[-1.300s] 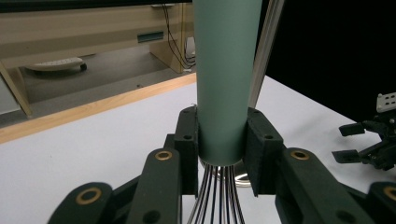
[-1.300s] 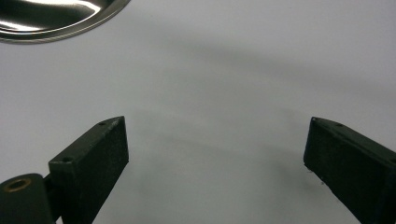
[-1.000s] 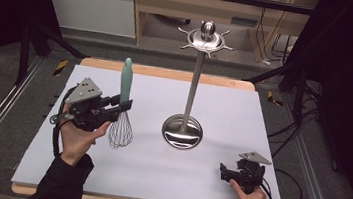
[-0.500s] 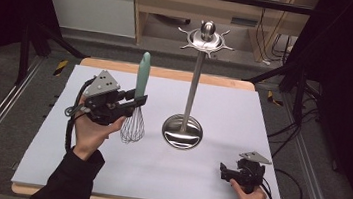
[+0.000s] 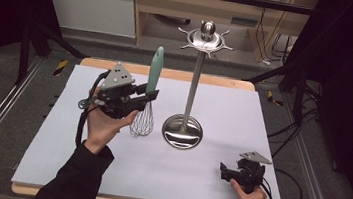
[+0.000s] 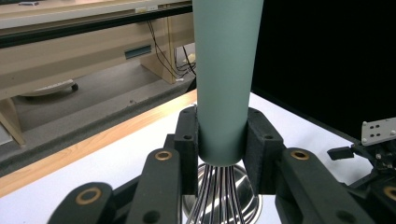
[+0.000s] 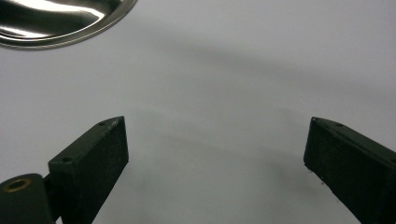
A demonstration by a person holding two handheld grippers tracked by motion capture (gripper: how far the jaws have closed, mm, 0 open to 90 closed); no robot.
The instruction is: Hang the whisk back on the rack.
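Note:
A whisk with a pale green handle [image 5: 155,69] and a wire head [image 5: 142,122] is held upright above the white table, left of the steel stand. My left gripper [image 5: 150,96] is shut on the lower end of the handle [image 6: 223,84], one jaw on each side, with the wires [image 6: 219,193] hanging below. The steel utensil stand [image 5: 197,66] has a round base [image 5: 182,132] and a hooked crown [image 5: 206,37] on top. My right gripper [image 5: 223,173] rests open near the table's front right, jaws wide apart over bare table [image 7: 215,154].
The white table top [image 5: 223,110] has a wooden far edge [image 5: 207,79]. The stand's base rim [image 7: 60,23] lies just beyond the right gripper. Shelving and cables stand behind the table, and metal rails run along both sides on the floor.
My left gripper has carried the whisk up and to the right, closer to the stand. The right gripper has stayed put.

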